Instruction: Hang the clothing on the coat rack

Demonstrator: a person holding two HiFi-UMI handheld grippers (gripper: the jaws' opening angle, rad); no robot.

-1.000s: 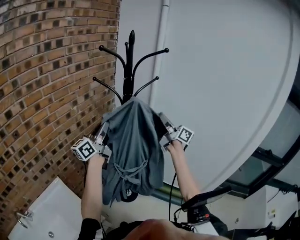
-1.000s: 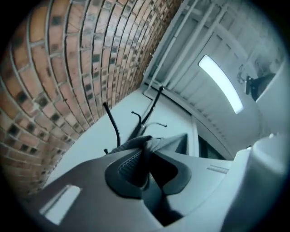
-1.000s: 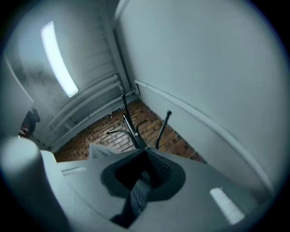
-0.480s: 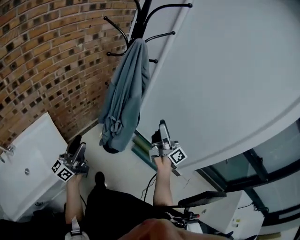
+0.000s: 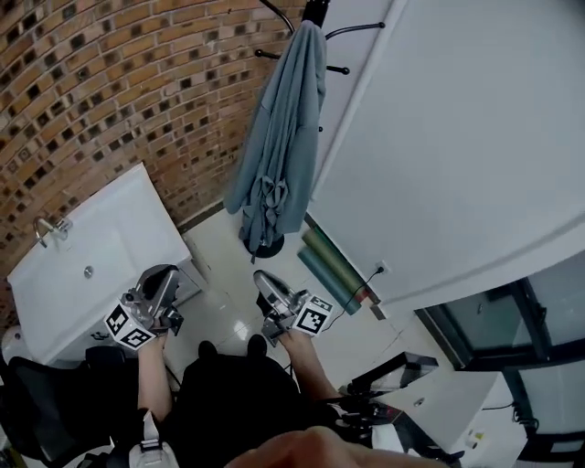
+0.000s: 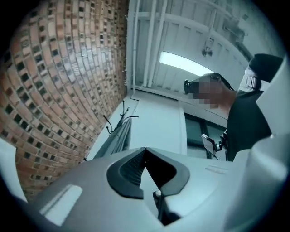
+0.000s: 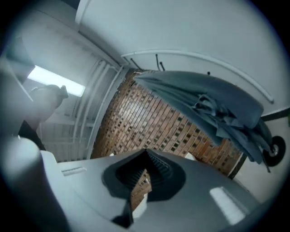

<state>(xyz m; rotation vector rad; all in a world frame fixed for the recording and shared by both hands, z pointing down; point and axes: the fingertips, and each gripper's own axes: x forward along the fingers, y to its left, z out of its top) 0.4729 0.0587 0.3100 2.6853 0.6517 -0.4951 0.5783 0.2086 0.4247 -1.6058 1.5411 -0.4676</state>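
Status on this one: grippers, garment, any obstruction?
Just closed, shut, empty: left gripper, right gripper. Hung: grey garment on coat rack, clear of both. Nothing in the way.

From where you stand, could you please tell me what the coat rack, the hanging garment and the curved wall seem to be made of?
Coat rack: probably metal with a black painted finish, judging by its thin, smoothly curved arms.
Garment: soft cloth, matte grey-blue, hanging in limp folds; the weave is too small to tell.
Wall: brick, rough and matte, with reddish-brown blocks and pale mortar joints.
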